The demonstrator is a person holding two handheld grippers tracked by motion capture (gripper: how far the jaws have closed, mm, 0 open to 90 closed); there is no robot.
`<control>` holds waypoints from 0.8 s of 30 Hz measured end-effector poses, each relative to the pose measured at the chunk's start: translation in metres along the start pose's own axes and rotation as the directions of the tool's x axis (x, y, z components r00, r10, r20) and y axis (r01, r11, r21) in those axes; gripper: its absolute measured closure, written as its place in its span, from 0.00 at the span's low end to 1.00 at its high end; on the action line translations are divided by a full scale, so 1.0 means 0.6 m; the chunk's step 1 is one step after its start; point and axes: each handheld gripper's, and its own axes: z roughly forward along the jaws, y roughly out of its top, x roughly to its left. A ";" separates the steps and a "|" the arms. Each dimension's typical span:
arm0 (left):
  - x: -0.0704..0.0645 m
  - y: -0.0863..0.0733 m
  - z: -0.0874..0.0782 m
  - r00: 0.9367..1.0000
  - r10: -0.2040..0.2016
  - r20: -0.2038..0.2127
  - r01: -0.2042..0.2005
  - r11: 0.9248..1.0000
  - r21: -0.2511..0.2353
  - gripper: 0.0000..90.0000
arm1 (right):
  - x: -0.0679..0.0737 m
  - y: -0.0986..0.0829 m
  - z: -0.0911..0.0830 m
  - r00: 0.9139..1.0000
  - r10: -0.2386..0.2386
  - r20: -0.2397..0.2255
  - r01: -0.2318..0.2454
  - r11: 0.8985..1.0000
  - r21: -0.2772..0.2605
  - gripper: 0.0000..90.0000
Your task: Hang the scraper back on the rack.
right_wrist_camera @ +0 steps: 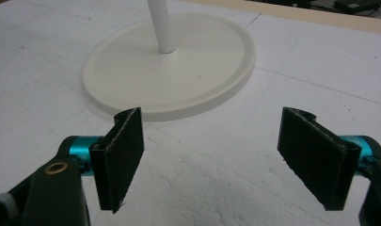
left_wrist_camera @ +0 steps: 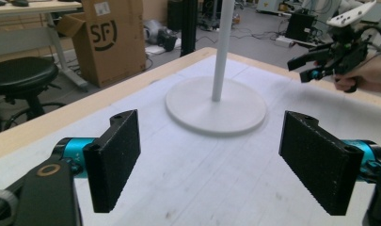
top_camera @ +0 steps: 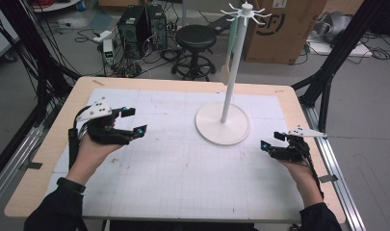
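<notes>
The white stand (top_camera: 225,118) rises from its round base on the far right part of the table (top_camera: 33,159), its pole upright and its long axis vertical; a crown of small hooks (top_camera: 245,12) tops it, and a pale spatula-like utensil (top_camera: 226,72) hangs from one hook on the pole's left side, its blade well above the base and roughly halfway down the pole.

The right gripper (top_camera: 271,141) hovers just beside the base's right edge, jaws spread wide and empty; its own view looks straight at the stand base (right_wrist_camera: 169,70), which lies ahead and slightly left of the jaws, close by. The left gripper (top_camera: 133,121) sits well apart from the stand, over the left part of the white mat (top_camera: 183,183); its jaws also stand wide with nothing between them; in its view the stand base (left_wrist_camera: 216,106) lies ahead across bare mat, with the right gripper (left_wrist_camera: 313,66) beyond it.

The right hand is clearly the nearer to the stand; the hanging utensil, though, is on the pole's left flank and high up, so either gripper would have to rise considerably and approach from the side; I judge the left has the clearer line to the utensil, while the right is better placed to steady the base.
</notes>
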 end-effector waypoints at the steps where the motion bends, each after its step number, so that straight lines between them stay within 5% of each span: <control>1: 0.003 -0.010 -0.007 1.000 0.005 -0.010 -0.005 1.000 -0.002 0.24 | 0.001 0.000 0.001 1.000 0.000 0.000 0.000 1.000 0.004 0.25; 11: 0.027 -0.082 -0.051 0.999 0.034 -0.026 -0.033 0.999 0.022 0.24 | 0.004 -0.002 0.002 1.000 -0.010 0.004 0.010 1.000 0.020 0.25; 24: 0.027 -0.092 -0.037 0.999 0.039 -0.022 -0.038 0.998 0.056 0.24 | 0.001 -0.005 0.003 1.000 -0.013 0.000 0.013 1.000 0.023 0.25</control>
